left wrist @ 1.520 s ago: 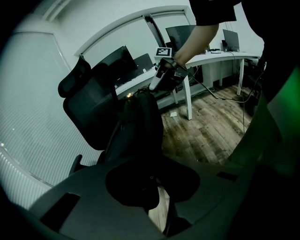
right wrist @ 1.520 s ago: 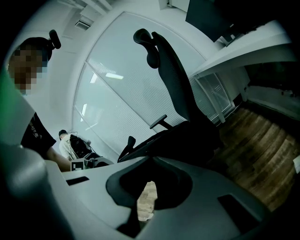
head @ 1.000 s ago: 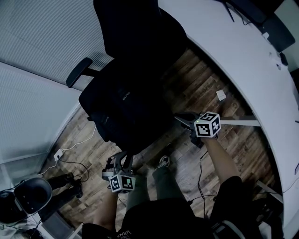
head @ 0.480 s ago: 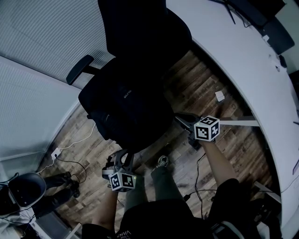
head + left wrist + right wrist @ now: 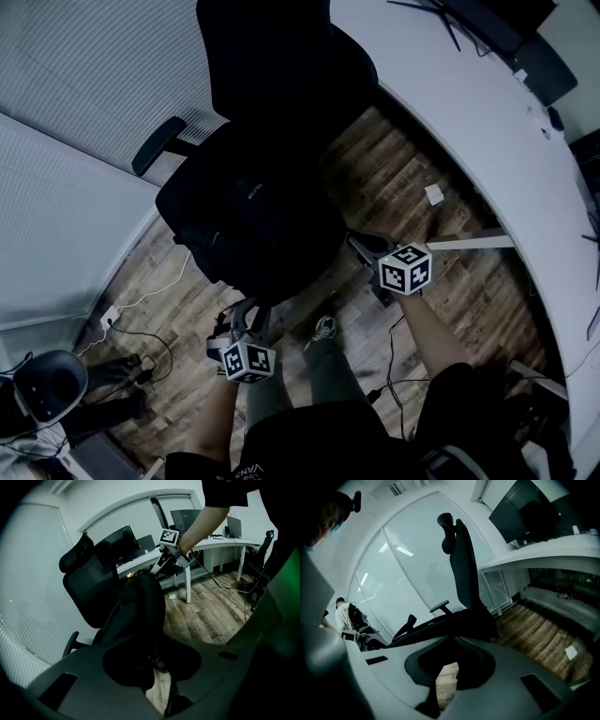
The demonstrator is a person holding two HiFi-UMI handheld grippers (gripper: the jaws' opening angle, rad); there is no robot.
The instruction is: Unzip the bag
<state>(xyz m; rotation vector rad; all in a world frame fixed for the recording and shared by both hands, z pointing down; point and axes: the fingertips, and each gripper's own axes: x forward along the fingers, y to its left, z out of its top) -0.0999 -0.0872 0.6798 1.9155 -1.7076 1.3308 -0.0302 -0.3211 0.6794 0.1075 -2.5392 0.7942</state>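
Note:
A black backpack (image 5: 253,220) stands on the seat of a black office chair (image 5: 272,66). My left gripper (image 5: 247,311) is at the bag's near lower edge. Its jaws are opening, and in the left gripper view a small dark piece of the bag sits between them (image 5: 157,662). My right gripper (image 5: 359,244) is shut, its tips against the bag's right side. The left gripper view shows the right gripper (image 5: 154,570) touching the top of the backpack (image 5: 140,602). Whether it pinches fabric or a zipper pull is too dark to tell. In the right gripper view the jaws (image 5: 449,667) face the chair (image 5: 464,569).
A white curved desk (image 5: 469,103) with monitors runs along the right, its leg (image 5: 469,242) close behind my right gripper. A white scrap (image 5: 433,195) and cables (image 5: 141,328) lie on the wooden floor. My shoe (image 5: 323,328) is under the bag. A person (image 5: 347,616) stands far left.
Both grippers stay at the bag. The right one has drifted slightly left and down in the head view, and the view itself has shifted a little.

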